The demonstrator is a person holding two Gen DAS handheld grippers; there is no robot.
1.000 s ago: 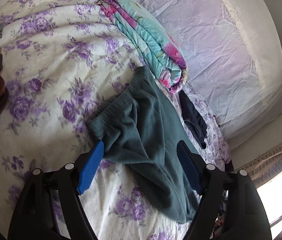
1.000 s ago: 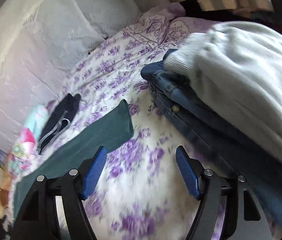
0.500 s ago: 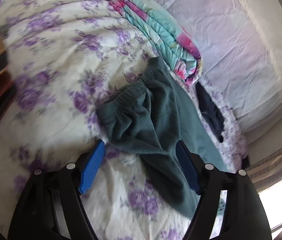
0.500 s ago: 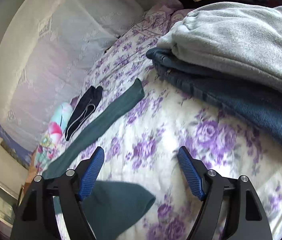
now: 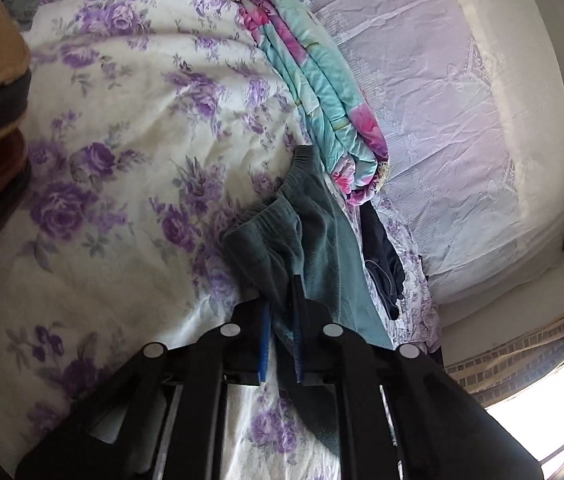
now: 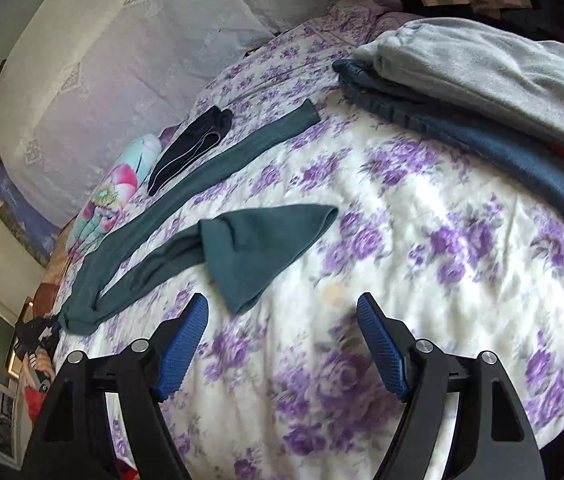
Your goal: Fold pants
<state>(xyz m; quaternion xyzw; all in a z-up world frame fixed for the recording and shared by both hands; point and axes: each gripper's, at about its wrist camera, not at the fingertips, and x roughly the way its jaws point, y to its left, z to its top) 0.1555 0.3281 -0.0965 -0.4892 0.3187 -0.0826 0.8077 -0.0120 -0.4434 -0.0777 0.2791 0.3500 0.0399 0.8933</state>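
Two claws work here: my left gripper (image 5: 282, 320), just closed on the waist of the green pants (image 5: 313, 232) on the bed (image 5: 122, 120), should hold firmly while my open right gripper (image 6: 282, 344) reaches the near leg.

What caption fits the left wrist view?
Left gripper shut on green pants at the waist, on a floral bedspread.

The pants (image 5: 313, 236) are matt, fuzzy green fleece with a ribbed waistband. The bedspread (image 6: 401, 260) is smooth printed cotton, lightly creased. Each claw (image 6: 282, 344) has matt black plastic arms, ridged blue pads and shiny metal pins. The folded quilt (image 5: 321, 92) looks smooth and slightly glossy.
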